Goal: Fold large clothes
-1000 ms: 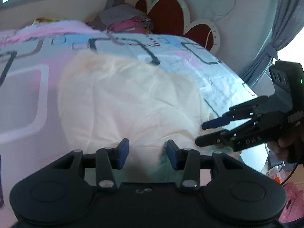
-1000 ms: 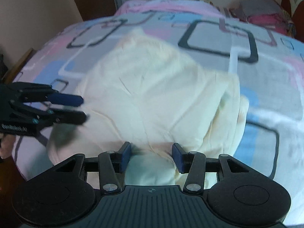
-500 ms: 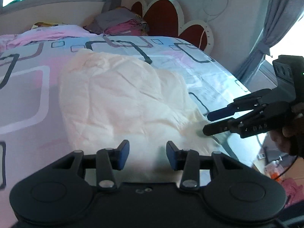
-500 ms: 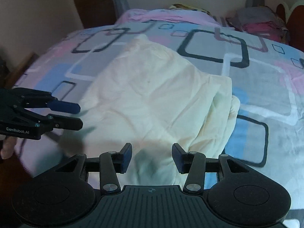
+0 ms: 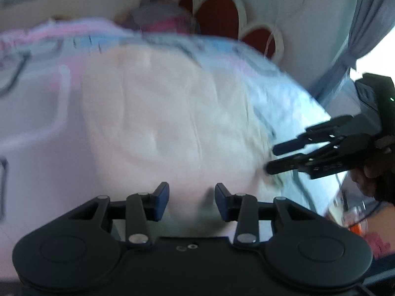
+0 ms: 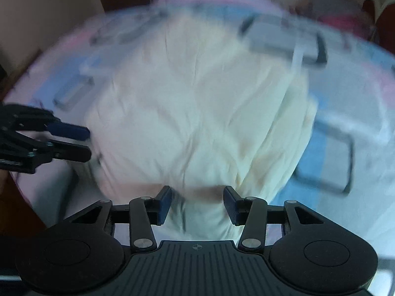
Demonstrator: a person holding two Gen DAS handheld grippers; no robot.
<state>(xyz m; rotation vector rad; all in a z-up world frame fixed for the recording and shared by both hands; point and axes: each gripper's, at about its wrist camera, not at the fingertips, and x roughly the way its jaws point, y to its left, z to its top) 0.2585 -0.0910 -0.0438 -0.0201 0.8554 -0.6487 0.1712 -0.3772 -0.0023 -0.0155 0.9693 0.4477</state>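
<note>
A large cream garment (image 5: 172, 123) lies spread and partly folded on the bed; it also fills the middle of the right wrist view (image 6: 202, 113). My left gripper (image 5: 192, 201) is open and empty, low over the garment's near edge; it shows at the left of the right wrist view (image 6: 85, 143). My right gripper (image 6: 196, 203) is open and empty at the garment's near hem; it shows at the right of the left wrist view (image 5: 271, 159). Both views are motion-blurred.
The bed sheet (image 6: 345, 98) is pink, blue and grey with dark square outlines. A pile of clothes (image 5: 163, 22) sits at the far end by a red and white headboard (image 5: 222, 12). A grey curtain (image 5: 365, 32) hangs at the right.
Both grippers were lifted back from the garment half a second ago and have now dropped and moved in close over its near edge. Their jaws stay open.
</note>
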